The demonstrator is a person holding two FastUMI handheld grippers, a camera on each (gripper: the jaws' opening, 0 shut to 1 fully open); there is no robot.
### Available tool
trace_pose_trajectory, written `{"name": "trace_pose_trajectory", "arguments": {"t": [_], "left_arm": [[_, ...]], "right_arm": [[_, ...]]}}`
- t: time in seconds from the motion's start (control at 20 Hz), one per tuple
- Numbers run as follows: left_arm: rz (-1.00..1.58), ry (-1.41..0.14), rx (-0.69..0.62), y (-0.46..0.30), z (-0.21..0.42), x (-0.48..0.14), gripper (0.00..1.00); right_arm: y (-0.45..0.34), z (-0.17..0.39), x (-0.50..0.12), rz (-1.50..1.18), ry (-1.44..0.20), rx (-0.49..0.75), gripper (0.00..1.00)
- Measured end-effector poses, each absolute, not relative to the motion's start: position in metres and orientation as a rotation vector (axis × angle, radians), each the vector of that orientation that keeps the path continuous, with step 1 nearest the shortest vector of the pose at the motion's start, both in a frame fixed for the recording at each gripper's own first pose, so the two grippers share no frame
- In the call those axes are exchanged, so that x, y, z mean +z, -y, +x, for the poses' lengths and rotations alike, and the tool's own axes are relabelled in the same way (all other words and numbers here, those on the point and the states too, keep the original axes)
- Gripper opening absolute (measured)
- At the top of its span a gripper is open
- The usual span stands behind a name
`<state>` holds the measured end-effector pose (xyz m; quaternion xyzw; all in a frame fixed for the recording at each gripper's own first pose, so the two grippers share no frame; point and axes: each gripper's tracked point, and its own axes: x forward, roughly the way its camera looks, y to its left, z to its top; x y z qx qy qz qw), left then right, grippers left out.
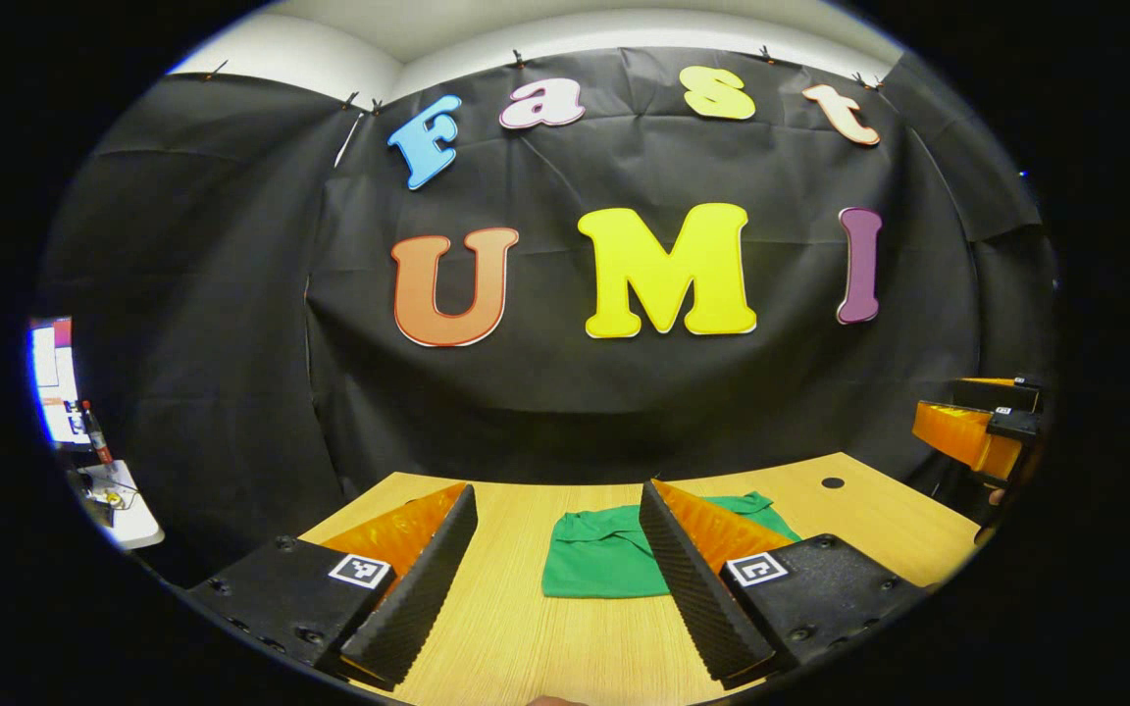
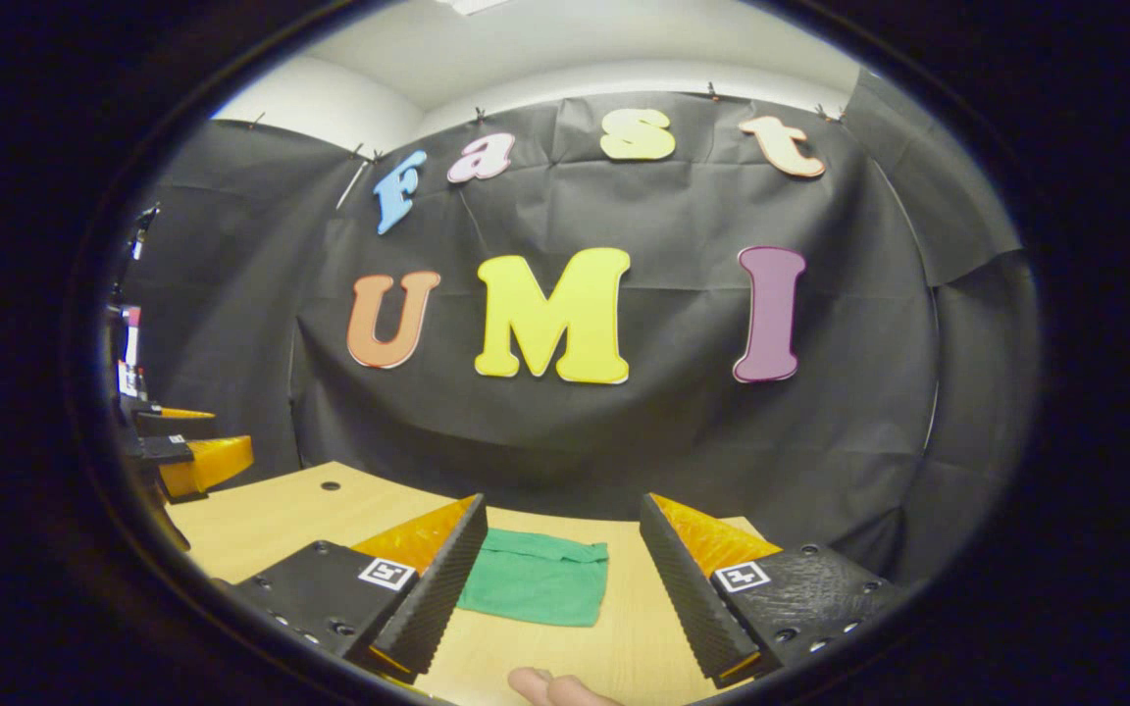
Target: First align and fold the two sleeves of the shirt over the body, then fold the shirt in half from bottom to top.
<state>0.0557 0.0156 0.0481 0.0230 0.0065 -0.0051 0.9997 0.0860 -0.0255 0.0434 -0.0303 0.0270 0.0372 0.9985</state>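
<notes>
The left hand-held gripper (image 1: 557, 579) hovers above the desk (image 1: 526, 628) with its jaws spread wide, empty — the green shirt (image 1: 604, 554) lies folded flat beyond its fingertips. The right hand-held gripper (image 2: 557, 588) hovers likewise — agape, gripping nothing.

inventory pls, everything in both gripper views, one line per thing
shirt: 1, green, folded into a compact rectangle, lying flat on the table toward its far edge.
table: 1, light wood, with a small dark round hole near one far corner.
monitor: 1, lit screen, at the far left edge of the left gripper view.
small white stand: 1, below the monitor, with a few small items on it that are too small to tell.
left gripper: 1, open, above the near part of the table, the shirt ahead between its fingers.
right gripper: 1, open, holding nothing.
fingertip: 1, person's, at the bottom edge of the right gripper view.
</notes>
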Motion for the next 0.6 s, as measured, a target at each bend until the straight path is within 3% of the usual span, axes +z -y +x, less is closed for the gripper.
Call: {"name": "trace_pose_trajectory", "arguments": {"t": [0.35,0.6], "left_arm": [[0.044,-0.024,-0.106,0.027,-0.043,0.023,1.00],[0.049,-0.010,-0.145,0.038,-0.064,0.009,1.00]], "right_arm": [[0.057,-0.041,0.043,-0.095,0.026,0.064,0.95],[0.075,-0.071,0.010,-0.131,-0.026,-0.006,0.95]]}}
